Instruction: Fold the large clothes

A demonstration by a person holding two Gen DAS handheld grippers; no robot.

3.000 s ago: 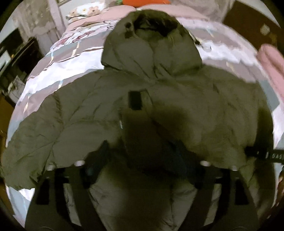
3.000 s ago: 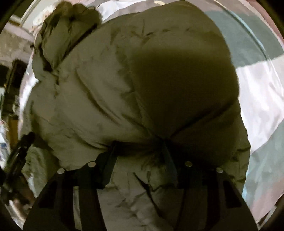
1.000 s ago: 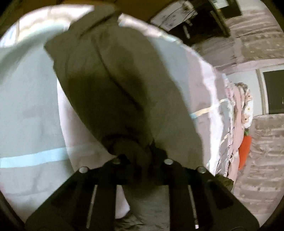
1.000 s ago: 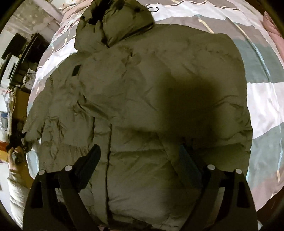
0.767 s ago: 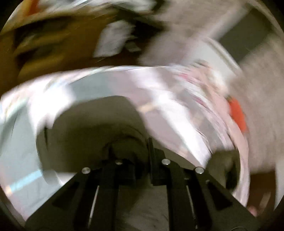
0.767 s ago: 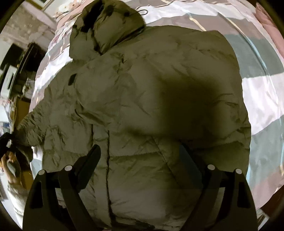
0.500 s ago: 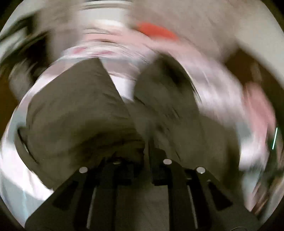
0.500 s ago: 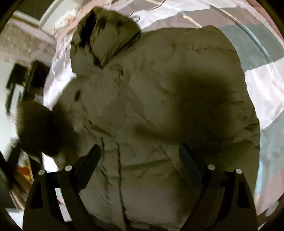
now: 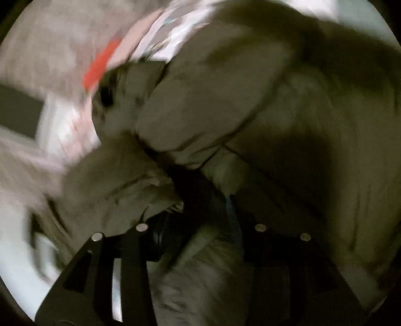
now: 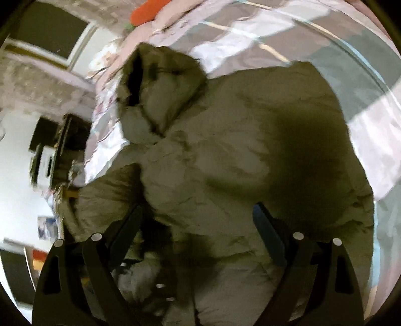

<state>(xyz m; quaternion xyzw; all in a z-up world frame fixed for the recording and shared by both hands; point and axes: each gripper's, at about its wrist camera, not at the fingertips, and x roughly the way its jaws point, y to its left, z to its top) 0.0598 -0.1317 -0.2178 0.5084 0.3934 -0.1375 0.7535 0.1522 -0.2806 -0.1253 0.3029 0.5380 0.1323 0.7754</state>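
Note:
An olive puffy hooded jacket [image 10: 238, 150] lies face up on the bed, its hood [image 10: 160, 82] toward the pillows. The left wrist view is blurred; it shows the jacket [image 9: 288, 112] close up, with the hood [image 9: 125, 95] at upper left. My left gripper [image 9: 200, 213] hovers low over the jacket's front and its jaws are opening. The sleeve [image 9: 200, 263] lies loosely between its fingers. My right gripper [image 10: 196, 210] hangs open and wide above the lower right part of the jacket, with nothing between its fingers. The carried sleeve [image 10: 107, 190] bunches over the jacket's left side.
The bed's quilt [image 10: 250, 32] has pale pink, grey and teal stripes and shows around the jacket. An orange cushion [image 10: 147, 10] lies by the pillows. Dark furniture [image 10: 62, 145] stands beside the bed's left edge, under a dark window [image 10: 50, 30].
My left gripper swung the sleeve from the bed's left edge over onto the jacket's front, rolling as it went, and its jaws have parted. The right gripper rose a little, still open.

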